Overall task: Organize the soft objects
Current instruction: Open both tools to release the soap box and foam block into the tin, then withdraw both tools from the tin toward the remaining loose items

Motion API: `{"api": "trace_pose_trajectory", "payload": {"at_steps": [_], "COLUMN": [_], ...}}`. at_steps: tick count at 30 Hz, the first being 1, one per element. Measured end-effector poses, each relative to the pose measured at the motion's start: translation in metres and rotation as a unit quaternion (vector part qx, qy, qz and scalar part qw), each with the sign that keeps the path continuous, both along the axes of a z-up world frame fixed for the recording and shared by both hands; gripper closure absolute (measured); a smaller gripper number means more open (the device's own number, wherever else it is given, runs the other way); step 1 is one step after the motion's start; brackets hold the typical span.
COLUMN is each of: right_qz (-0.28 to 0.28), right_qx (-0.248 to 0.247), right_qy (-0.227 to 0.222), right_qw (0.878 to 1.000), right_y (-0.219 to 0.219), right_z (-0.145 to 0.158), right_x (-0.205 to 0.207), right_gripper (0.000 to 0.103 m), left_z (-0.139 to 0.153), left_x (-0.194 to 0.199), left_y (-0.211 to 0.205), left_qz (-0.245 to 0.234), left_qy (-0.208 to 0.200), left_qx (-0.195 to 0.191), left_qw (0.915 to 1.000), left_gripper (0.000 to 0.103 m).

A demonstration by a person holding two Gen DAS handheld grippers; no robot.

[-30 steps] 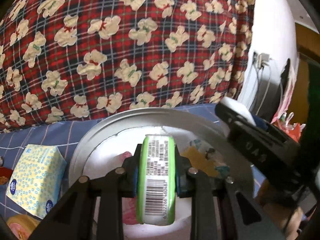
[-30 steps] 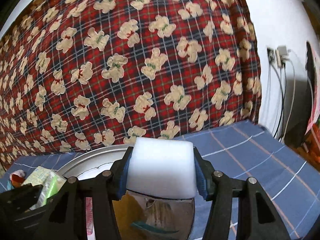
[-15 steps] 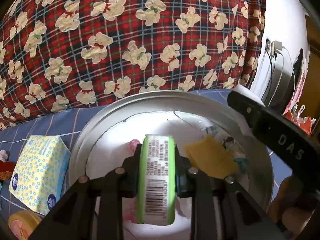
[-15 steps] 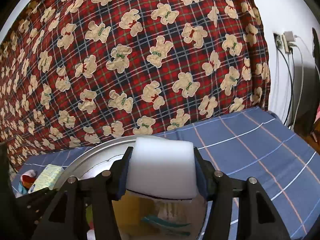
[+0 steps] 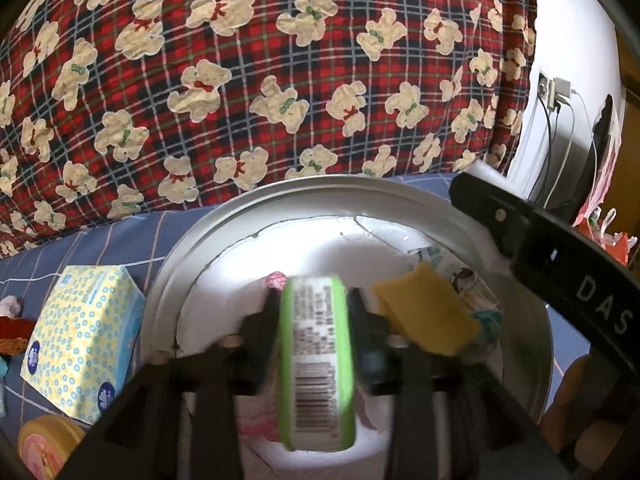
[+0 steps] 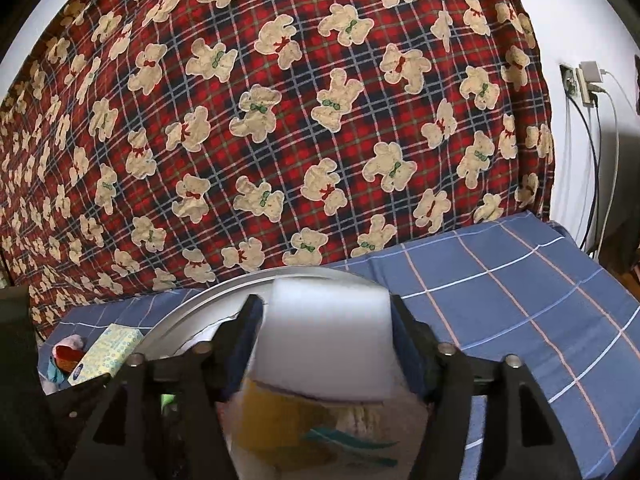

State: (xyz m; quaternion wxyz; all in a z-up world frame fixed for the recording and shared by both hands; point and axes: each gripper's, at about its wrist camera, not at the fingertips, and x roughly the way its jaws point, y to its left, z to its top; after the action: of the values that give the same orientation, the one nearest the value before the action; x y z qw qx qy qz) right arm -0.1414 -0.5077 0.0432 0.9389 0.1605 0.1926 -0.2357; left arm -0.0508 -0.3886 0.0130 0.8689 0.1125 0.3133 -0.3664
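Both my grippers hang over the basin (image 5: 188,248). Left gripper (image 5: 314,316): jaws opening, the green pack (image 5: 316,364) between them, long axis along the fingers, dropping free. Right gripper (image 6: 326,344): jaws opening too, white sponge (image 6: 326,340) loose between them. In the basin: one yellow sponge (image 5: 424,316). Left of it: one tissue pack (image 5: 80,336).

A round metal basin (image 5: 520,236) sits on the checked bedsheet (image 6: 520,280), with the teddy-bear blanket (image 5: 280,80) rising behind it. Inside the basin, a sponge (image 5: 424,312) lies right of the tissue pack (image 5: 316,360), which stands between the left gripper's (image 5: 316,320) opening jaws. A foam block (image 6: 326,344) sits between the right gripper's (image 6: 326,340) opening jaws, above the basin. Left of the basin lies a tissue box (image 5: 80,344), a round tin (image 5: 48,444) before it.
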Motion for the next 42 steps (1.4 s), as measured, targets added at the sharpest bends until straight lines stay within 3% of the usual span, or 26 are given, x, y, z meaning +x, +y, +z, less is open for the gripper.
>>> {"api": "trace_pose_trajectory", "payload": {"at_steps": [3,4,13,21,31,42], "right_qz": [0.009,0.012,0.022,-0.04,-0.072,-0.109], "right_qx": [0.006,0.007,0.02,0.0,-0.092,-0.106], "right_qy": [-0.02,-0.025,-0.089,-0.126,-0.109,-0.096], "right_qw": [1.0,1.0,0.996,0.991,0.987,0.984], "right_y": [0.001,0.001,0.0,-0.004,0.028,0.042], "right_z": [0.002,0.003,0.01,0.014,0.01,0.004], "right_x": [-0.004,-0.005,-0.022,-0.046,-0.05,-0.056], "right_gripper": [0.02,0.02,0.016,0.016,0.016,0.016], "left_z": [0.006,0.008,0.011,0.01,0.014,0.011], "left_x": [-0.007,-0.01,-0.017,-0.021,-0.028,-0.037], "left_y": [0.005,0.006,0.015,0.031,0.061,0.079], "left_qz": [0.007,0.008,0.015,0.026,0.062,0.086], "left_qy": [-0.017,-0.024,-0.05,-0.054,-0.106,-0.151], "left_qx": [-0.019,-0.023,-0.028,-0.04,-0.066,-0.065], "left_qw": [0.9996,0.9994,0.9982,0.9974,0.9902,0.9827], "left_gripper": [0.003,0.0,0.0,0.0,0.0,0.0]}}
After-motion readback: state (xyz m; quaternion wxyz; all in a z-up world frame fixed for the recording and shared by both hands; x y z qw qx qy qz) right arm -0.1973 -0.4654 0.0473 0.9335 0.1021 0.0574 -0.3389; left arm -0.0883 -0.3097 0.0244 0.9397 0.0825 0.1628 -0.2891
